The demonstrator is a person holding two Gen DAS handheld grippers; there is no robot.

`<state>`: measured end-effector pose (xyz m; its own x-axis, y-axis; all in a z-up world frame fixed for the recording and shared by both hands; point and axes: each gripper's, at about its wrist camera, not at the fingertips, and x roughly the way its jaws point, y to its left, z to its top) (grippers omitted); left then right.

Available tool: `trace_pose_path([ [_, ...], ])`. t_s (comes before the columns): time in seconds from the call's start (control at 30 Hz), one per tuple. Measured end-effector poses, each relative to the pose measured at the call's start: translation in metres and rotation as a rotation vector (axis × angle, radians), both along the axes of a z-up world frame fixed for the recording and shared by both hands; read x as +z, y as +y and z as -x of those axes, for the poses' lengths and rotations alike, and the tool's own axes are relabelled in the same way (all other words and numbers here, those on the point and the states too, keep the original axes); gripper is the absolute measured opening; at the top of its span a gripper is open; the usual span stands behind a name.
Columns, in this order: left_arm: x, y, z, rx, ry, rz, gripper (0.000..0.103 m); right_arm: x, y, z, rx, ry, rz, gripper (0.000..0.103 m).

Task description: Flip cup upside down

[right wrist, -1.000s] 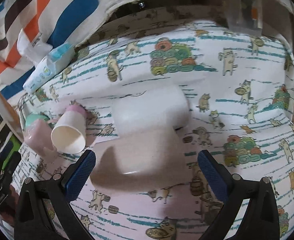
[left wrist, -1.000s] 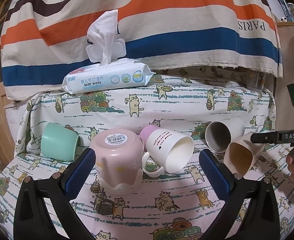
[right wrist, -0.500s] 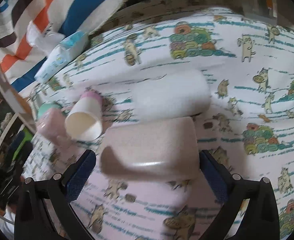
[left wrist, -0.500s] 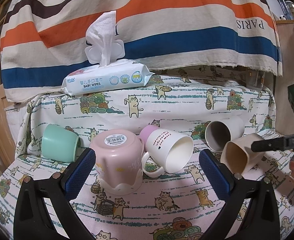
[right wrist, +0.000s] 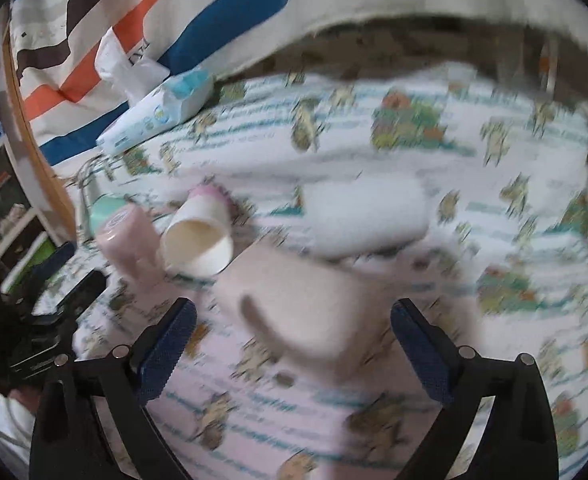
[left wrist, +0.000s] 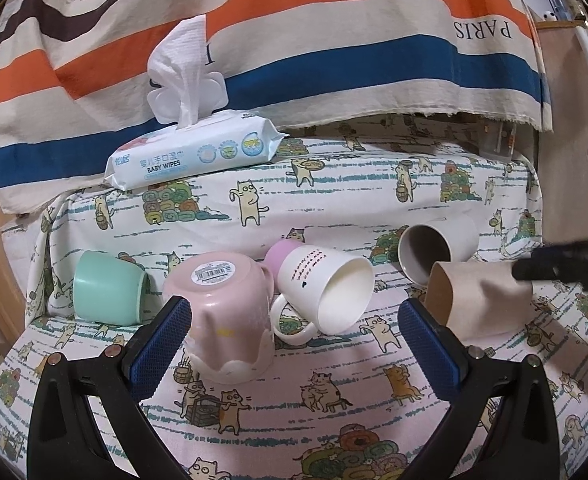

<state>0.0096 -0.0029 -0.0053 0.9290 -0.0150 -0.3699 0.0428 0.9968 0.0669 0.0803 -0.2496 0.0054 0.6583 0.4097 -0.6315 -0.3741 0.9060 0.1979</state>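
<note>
A beige cup [left wrist: 480, 302] lies on its side on the cat-print cloth, mouth toward the left; in the blurred right wrist view it [right wrist: 314, 300] lies between and just ahead of my open right gripper [right wrist: 292, 334]. My right gripper also shows at the right edge of the left wrist view [left wrist: 566, 268], above the cup's base. My left gripper [left wrist: 294, 338] is open and empty; its left finger [left wrist: 160, 344] is close to an upside-down pink cup [left wrist: 224, 312].
A white mug with a pink base [left wrist: 322, 288], a grey-lined white cup [left wrist: 438, 250] and a mint cup [left wrist: 106, 288] lie on their sides. A baby wipes pack [left wrist: 190, 156] sits at the back by a striped cloth [left wrist: 294, 40].
My right gripper has swung and moved, its view now blurred. The beige cup has tipped from tilted to lying flat on its side. The left gripper has barely moved.
</note>
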Motion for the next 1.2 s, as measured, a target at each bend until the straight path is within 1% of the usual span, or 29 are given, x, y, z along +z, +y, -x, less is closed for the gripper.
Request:
trace_pose_path([
  [0.03,0.0,-0.001,0.0,-0.003,-0.001,-0.004,0.103,0.001,0.0,-0.006,0.016,-0.011,0.014,0.099],
  [0.1,0.0,-0.002,0.001,-0.008,-0.004,-0.009,0.103,0.001,0.004,-0.02,0.118,-0.001,0.055,0.099],
  [0.2,0.0,-0.002,0.0,-0.005,-0.005,-0.008,0.103,-0.004,0.015,-0.033,0.233,-0.008,0.166,0.099],
  [0.27,0.0,-0.001,-0.001,0.0,-0.001,-0.008,0.103,-0.007,0.021,-0.039,0.296,0.022,0.178,0.099],
  [0.33,-0.001,-0.001,-0.002,0.001,0.007,-0.006,0.103,-0.009,0.026,-0.043,0.314,0.04,0.192,0.099],
  [0.47,-0.001,0.0,-0.003,0.003,0.009,-0.008,0.103,-0.022,0.04,-0.045,0.321,0.049,0.284,0.099],
  [0.57,-0.001,-0.001,-0.003,0.003,0.008,-0.01,0.103,-0.031,0.046,-0.045,0.305,0.051,0.312,0.099],
  [0.63,-0.001,0.0,-0.003,0.004,0.008,-0.01,0.103,-0.034,0.048,-0.046,0.298,0.07,0.301,0.095],
  [0.67,-0.001,0.0,-0.003,0.004,0.007,-0.01,0.103,-0.034,0.049,-0.046,0.295,0.078,0.297,0.092],
  [0.73,0.0,0.0,-0.003,0.008,0.003,-0.013,0.103,-0.034,0.052,-0.044,0.288,0.091,0.286,0.076],
  [0.8,0.0,0.0,-0.003,0.008,0.001,-0.016,0.103,-0.031,0.056,-0.039,0.272,0.099,0.269,0.07],
  [0.9,0.0,-0.001,-0.001,0.008,-0.006,-0.025,0.103,-0.03,0.062,-0.032,0.231,0.14,0.251,0.07],
  [1.03,0.002,-0.003,0.003,0.019,-0.031,-0.046,0.103,-0.028,0.064,-0.025,0.082,0.203,0.182,0.07],
  [1.1,0.003,-0.004,0.004,0.03,-0.044,-0.056,0.103,-0.025,0.063,-0.019,0.015,0.214,0.127,0.07],
  [1.2,0.003,-0.002,0.004,0.038,-0.042,-0.054,0.103,-0.021,0.066,-0.012,-0.059,0.207,0.094,0.07],
])
